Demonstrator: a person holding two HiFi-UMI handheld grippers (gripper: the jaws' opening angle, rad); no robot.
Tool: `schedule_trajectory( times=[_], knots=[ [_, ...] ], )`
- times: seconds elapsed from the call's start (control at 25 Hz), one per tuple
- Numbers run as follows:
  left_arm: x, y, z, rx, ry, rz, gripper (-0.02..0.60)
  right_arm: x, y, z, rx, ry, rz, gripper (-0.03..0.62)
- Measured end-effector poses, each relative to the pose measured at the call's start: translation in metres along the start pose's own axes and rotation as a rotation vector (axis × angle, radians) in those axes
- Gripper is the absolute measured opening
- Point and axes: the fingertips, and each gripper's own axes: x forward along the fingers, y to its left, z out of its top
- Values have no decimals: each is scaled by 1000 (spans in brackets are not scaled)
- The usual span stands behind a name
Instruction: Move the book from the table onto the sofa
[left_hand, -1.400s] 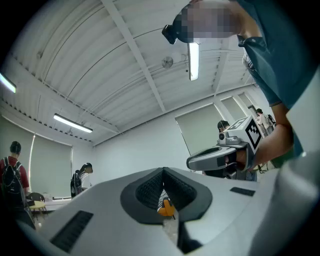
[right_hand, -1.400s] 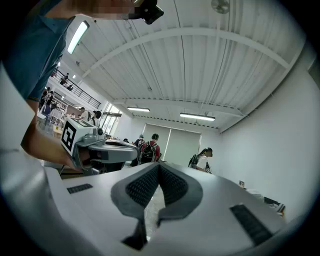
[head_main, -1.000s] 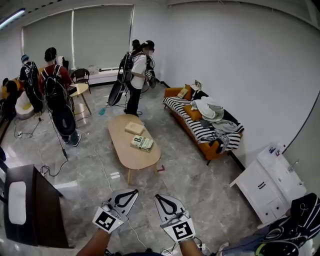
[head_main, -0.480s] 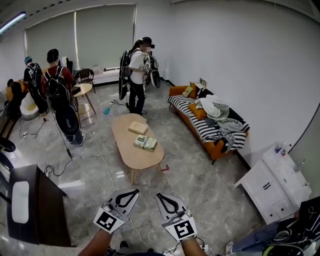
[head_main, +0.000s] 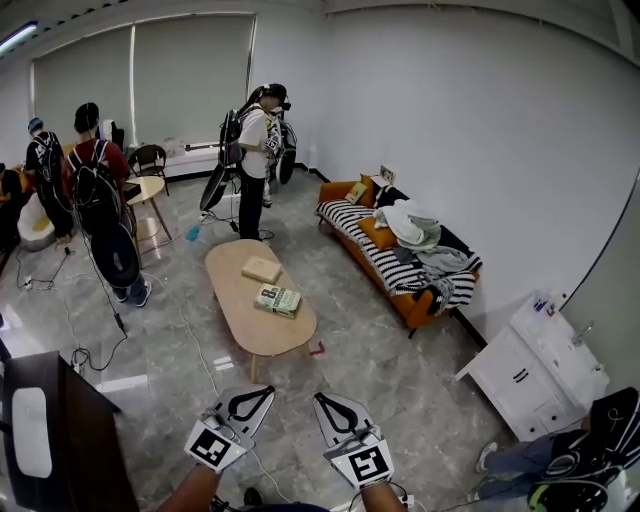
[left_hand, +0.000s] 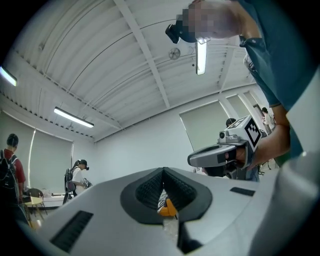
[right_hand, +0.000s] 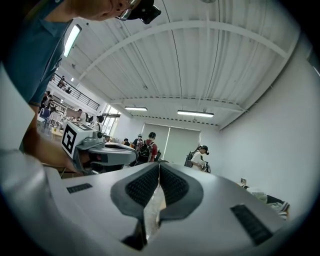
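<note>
The book lay on the table's near end. The left gripper and right gripper hung well short of the table, jaws pressed together, empty.

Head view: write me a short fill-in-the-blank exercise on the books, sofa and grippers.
The printed book and the tan book lie on the oval ____. The sofa has a ____ cover with clothes heaped on it. The left gripper and right gripper both have their jaws ____, holding nothing.
Missing words: table; striped; shut.
</note>
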Motion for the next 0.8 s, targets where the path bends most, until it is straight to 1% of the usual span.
schedule_trajectory(
  times=[0.16,0.32,0.48,0.68,0.8],
  knots=[
    [6,25,-9,16,-6,-33,5,23,-8,-5,2,9,-39,14],
    [15,46,-17,-3,-16,-67,5,43,-15,-8,0,23,-74,14],
    [13,61,-22,-13,-23,-99,5,57,-10,-6,-5,39,-97,14],
    [4,80,-30,-28,-41,-108,5,76,-2,-11,-18,52,-107,14],
    [15,91,-36,-36,-39,-92,5,88,-14,-16,-19,53,-94,14]
  ],
)
